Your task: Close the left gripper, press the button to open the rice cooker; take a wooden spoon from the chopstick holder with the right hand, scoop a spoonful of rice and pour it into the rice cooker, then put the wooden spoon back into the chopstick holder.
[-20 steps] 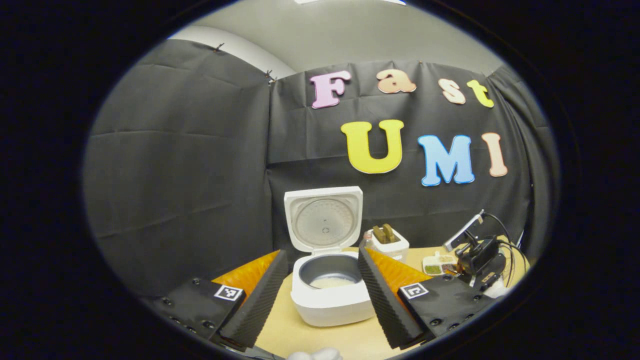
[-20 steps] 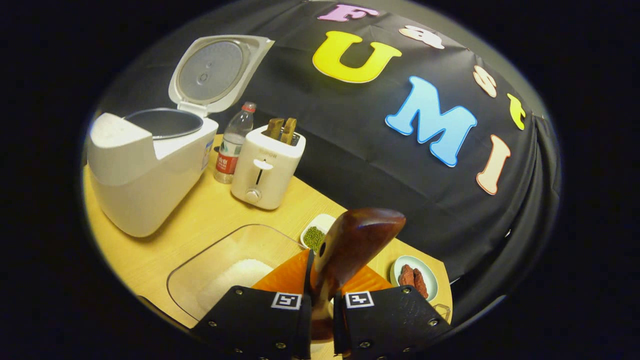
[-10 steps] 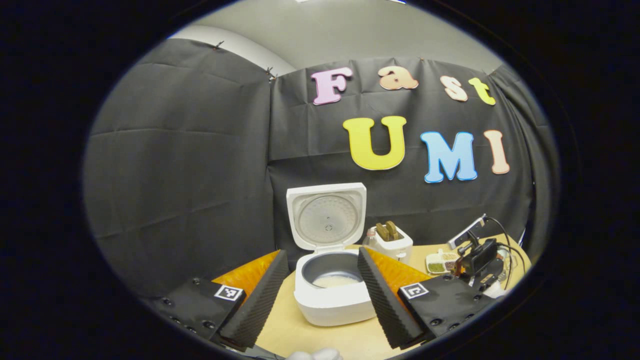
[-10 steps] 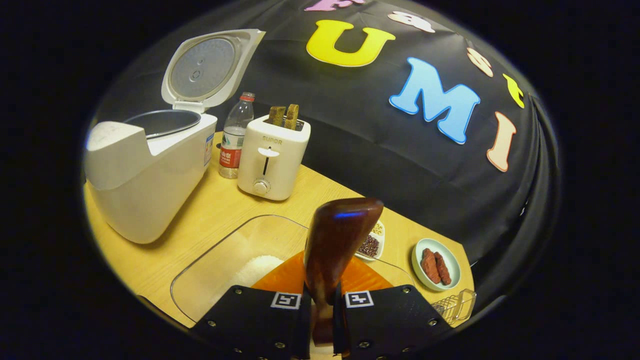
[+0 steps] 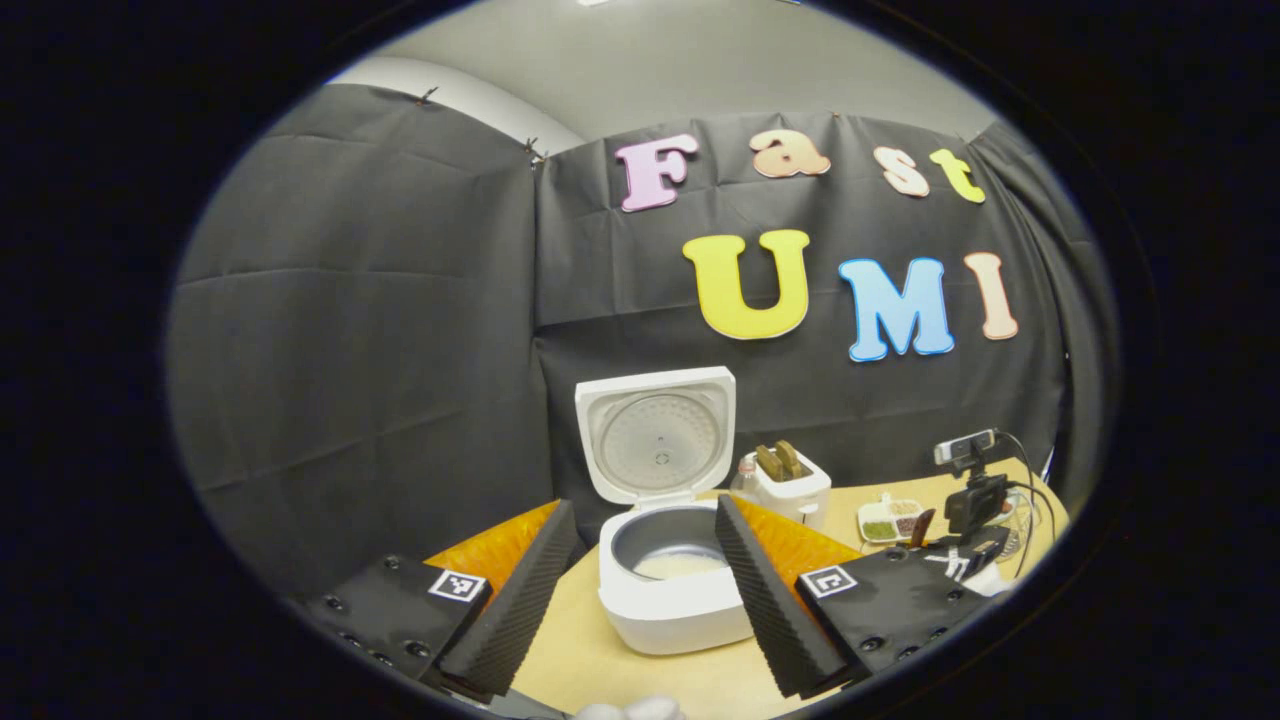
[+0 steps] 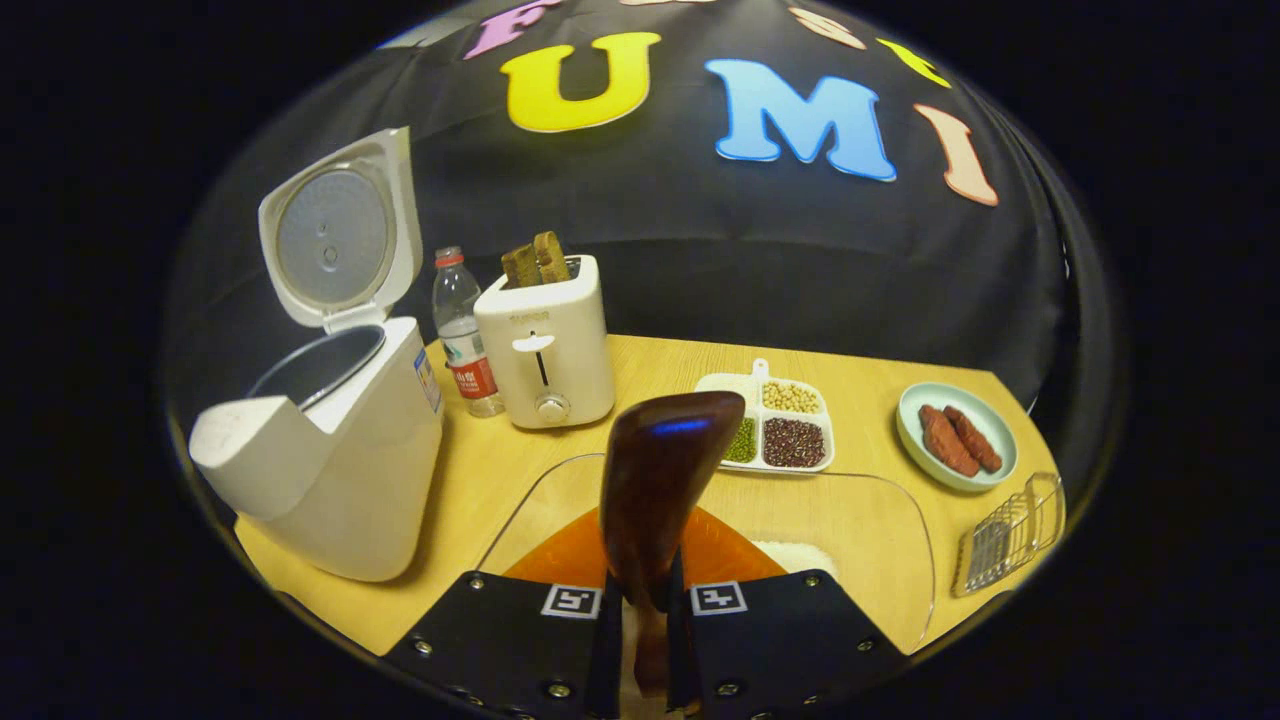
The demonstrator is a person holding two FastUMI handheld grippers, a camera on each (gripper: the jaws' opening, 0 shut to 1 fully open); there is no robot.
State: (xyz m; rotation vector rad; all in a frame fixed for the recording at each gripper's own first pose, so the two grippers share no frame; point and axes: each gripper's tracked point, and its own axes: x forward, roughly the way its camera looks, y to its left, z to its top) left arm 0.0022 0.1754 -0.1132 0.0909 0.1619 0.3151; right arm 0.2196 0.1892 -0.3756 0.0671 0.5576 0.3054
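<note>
Wooden spoon [image 6: 660, 480] clamped by its handle between both fingers of the right claw [image 6: 643, 640], bowl end raised and tilted forward, above the clear rice container [image 6: 880, 530] on the worktop [image 6: 650, 370]. White rice [image 6: 795, 555] lies in that container, just right of the spoon.

Rice cooker [image 6: 330, 470] stands at the left of the right gripper view, lid [image 6: 335, 235] swung upright, inner pot exposed. In the left gripper view the rice cooker [image 5: 665, 600] sits between the fingers of the left claw [image 5: 640, 600], which is spread wide and grips nothing; pale rice in the pot.

Behind: bottle [image 6: 460, 330], toaster [image 6: 545, 340] with 2 slices, divided bean dish [image 6: 775, 425], green plate [image 6: 955, 440], wire rack [image 6: 1005, 535].
</note>
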